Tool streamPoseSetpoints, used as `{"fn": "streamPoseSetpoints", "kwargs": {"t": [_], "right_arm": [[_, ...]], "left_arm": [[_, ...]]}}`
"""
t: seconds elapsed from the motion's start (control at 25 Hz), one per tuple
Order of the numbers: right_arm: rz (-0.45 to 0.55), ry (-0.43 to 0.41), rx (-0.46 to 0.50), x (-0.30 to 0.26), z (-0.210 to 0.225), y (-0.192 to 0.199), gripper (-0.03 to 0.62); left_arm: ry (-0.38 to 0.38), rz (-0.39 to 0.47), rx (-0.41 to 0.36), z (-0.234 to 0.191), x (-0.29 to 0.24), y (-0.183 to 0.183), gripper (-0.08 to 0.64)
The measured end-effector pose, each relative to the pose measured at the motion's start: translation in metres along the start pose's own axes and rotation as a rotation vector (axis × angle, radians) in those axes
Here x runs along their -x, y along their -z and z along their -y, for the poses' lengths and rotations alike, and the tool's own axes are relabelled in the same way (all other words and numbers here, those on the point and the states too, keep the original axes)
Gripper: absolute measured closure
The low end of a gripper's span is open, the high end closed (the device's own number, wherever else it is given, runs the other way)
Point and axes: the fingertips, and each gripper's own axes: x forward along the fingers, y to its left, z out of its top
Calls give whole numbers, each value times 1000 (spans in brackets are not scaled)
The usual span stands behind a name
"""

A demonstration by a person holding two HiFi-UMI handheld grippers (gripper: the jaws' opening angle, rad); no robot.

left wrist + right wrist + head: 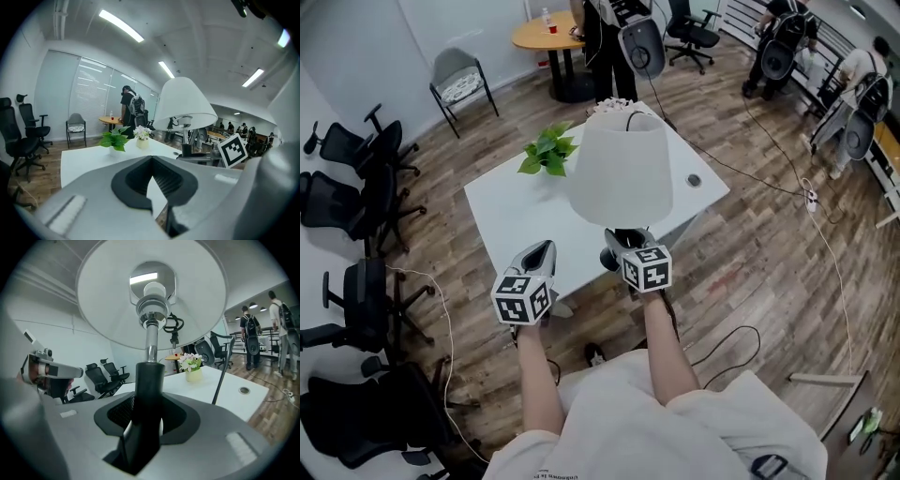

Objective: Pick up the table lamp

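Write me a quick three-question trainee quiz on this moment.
1. True or false: the left gripper holds nothing.
2. The right gripper grips the table lamp by its: A shade, B black stem, C cord.
3. Fill in: on the white table, beside the leafy plant, stands a vase of ____.
Key: 1 true; 2 B; 3 flowers.

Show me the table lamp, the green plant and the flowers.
table lamp (621, 173), head view, middle of its white shade
green plant (548, 152), head view, on its leaves
flowers (191, 362), right gripper view, on the blossoms
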Motion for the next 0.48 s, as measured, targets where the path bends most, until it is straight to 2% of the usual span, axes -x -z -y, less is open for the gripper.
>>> {"fn": "streamPoseSetpoints", "kwargs": {"t": [0.24, 0.48], "right_arm": [[7, 34, 35, 24, -29, 2, 414], [6, 59, 43, 35, -39, 1, 414]], "left_arm": [[68, 21, 16, 3, 22, 11, 560], [137, 43, 18, 16, 30, 12, 560]]}}
